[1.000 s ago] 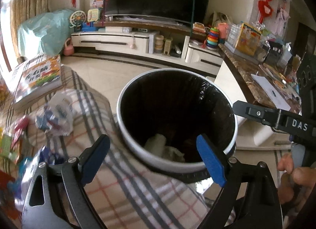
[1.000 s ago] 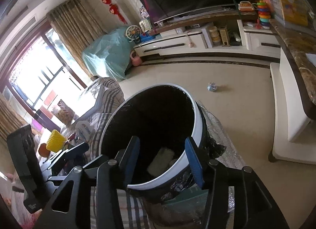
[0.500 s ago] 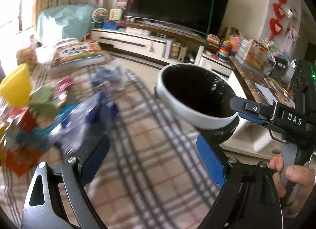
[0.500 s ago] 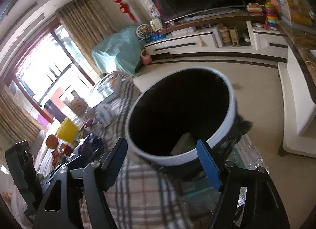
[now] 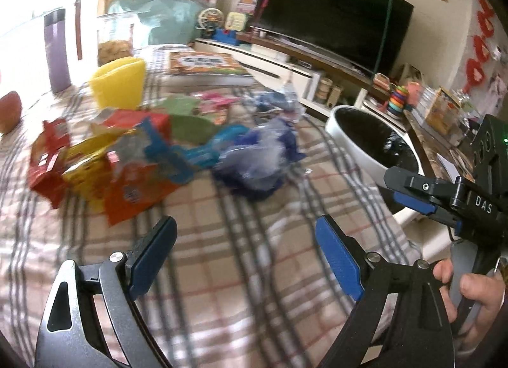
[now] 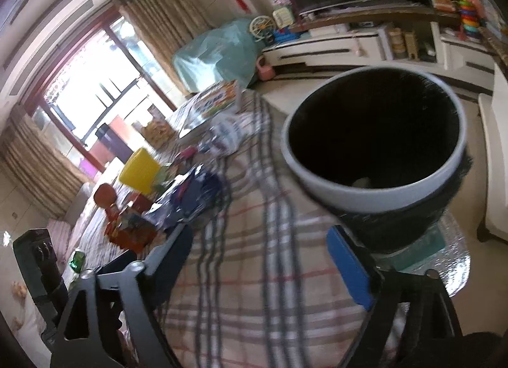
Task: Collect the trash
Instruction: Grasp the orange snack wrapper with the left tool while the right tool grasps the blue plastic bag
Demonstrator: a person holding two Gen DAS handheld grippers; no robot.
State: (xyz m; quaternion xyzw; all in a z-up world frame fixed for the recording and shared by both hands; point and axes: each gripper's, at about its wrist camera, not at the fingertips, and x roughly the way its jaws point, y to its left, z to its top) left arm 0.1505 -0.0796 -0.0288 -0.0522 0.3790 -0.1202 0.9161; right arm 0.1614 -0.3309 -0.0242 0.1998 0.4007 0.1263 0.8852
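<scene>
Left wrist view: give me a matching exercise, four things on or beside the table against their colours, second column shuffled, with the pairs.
Things:
1. cup
2. bottle
3. trash bin rim
4. crumpled bag

Colours:
A. white
B. blue and clear
C. yellow
D. purple

Pairs: 1-C, 2-D, 3-A, 4-B

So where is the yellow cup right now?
In the left wrist view the yellow cup stands far left on the checked tablecloth, behind the snack wrappers and beside the purple bottle.
</scene>
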